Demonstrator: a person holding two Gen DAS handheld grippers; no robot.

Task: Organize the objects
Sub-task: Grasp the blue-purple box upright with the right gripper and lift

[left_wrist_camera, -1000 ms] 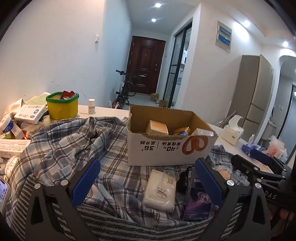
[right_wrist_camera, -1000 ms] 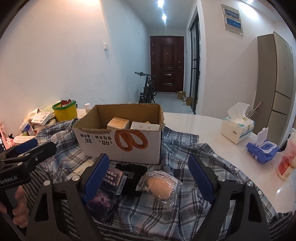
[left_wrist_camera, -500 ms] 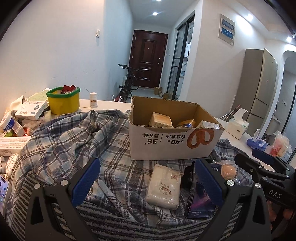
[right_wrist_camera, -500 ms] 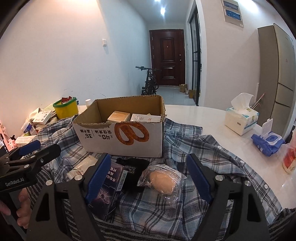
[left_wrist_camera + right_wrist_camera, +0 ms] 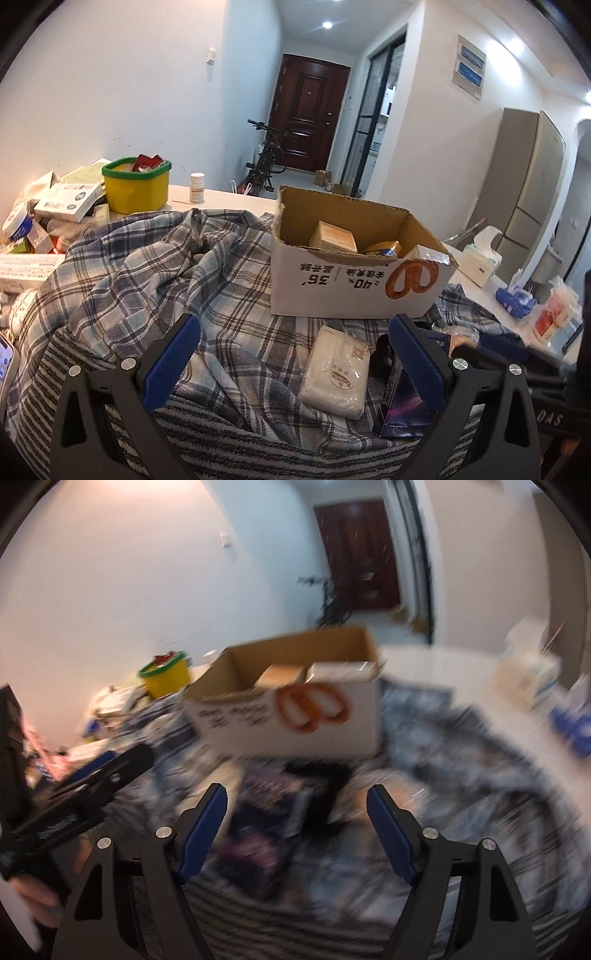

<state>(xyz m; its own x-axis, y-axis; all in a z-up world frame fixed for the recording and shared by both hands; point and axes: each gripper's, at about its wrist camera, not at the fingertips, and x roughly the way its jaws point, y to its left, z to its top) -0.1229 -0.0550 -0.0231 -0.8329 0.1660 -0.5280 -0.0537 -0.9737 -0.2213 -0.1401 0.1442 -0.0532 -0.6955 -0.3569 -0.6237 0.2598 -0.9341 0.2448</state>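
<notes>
An open cardboard box (image 5: pixel 354 284) with small boxes inside stands on a plaid shirt (image 5: pixel 155 280); it also shows in the blurred right wrist view (image 5: pixel 295 716). In front of it lie a white packet (image 5: pixel 336 373), a dark purple box (image 5: pixel 404 406) and a black item (image 5: pixel 382 356). My left gripper (image 5: pixel 293 358) is open and empty above the shirt, the packet between its fingers. My right gripper (image 5: pixel 297 825) is open and empty above the dark box (image 5: pixel 266 812) and a wrapped bun (image 5: pixel 364 801).
A yellow tub (image 5: pixel 136 186), a pill bottle (image 5: pixel 197 188) and a pile of medicine boxes (image 5: pixel 66 201) sit at the left. A tissue box (image 5: pixel 480 260), blue wipes (image 5: pixel 515 297) and a snack bag (image 5: pixel 556 314) stand on the white table at the right.
The right gripper has swung fast leftward and tilted, blurring its view, with its fingers a little closer together. The left gripper has tilted slightly downward. Both stay empty.
</notes>
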